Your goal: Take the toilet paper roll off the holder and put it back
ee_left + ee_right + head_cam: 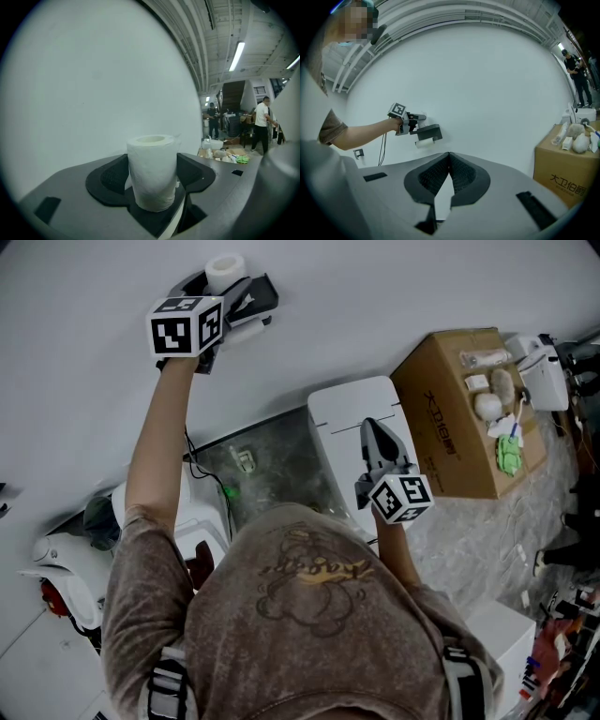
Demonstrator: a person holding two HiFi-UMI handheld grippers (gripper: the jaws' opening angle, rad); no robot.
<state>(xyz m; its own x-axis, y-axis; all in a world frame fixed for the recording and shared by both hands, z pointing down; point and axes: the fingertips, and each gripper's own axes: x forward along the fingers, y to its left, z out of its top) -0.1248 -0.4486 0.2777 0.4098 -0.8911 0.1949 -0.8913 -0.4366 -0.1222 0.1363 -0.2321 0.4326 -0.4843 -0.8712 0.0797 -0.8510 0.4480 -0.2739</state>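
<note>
Brown T-shirt (300, 615) shoulders fill the bottom of the head view, with both bare arms reaching out toward a white wall (394, 296). The left tool (153, 164) is clenched on the toilet paper roll (152, 173). Its black pads (110, 176) press the roll from both sides, and the roll stands upright between them with its hollow core facing up. The left arm is stretched to the wall, so the roll sits close against it, just above and beside the dark wall-mounted holder (429, 132). I cannot tell whether the tool touches the holder.

The right tool (449, 154) is clenched on nothing, its ribbed pads meeting at the tips with only the wall beyond them. It is held level nearer the body, well apart from the holder, over a white box-shaped unit (342, 413) on the floor. Just to the right of that unit stands a cardboard box (450, 427) with small pale items and something green lying on its top.
</note>
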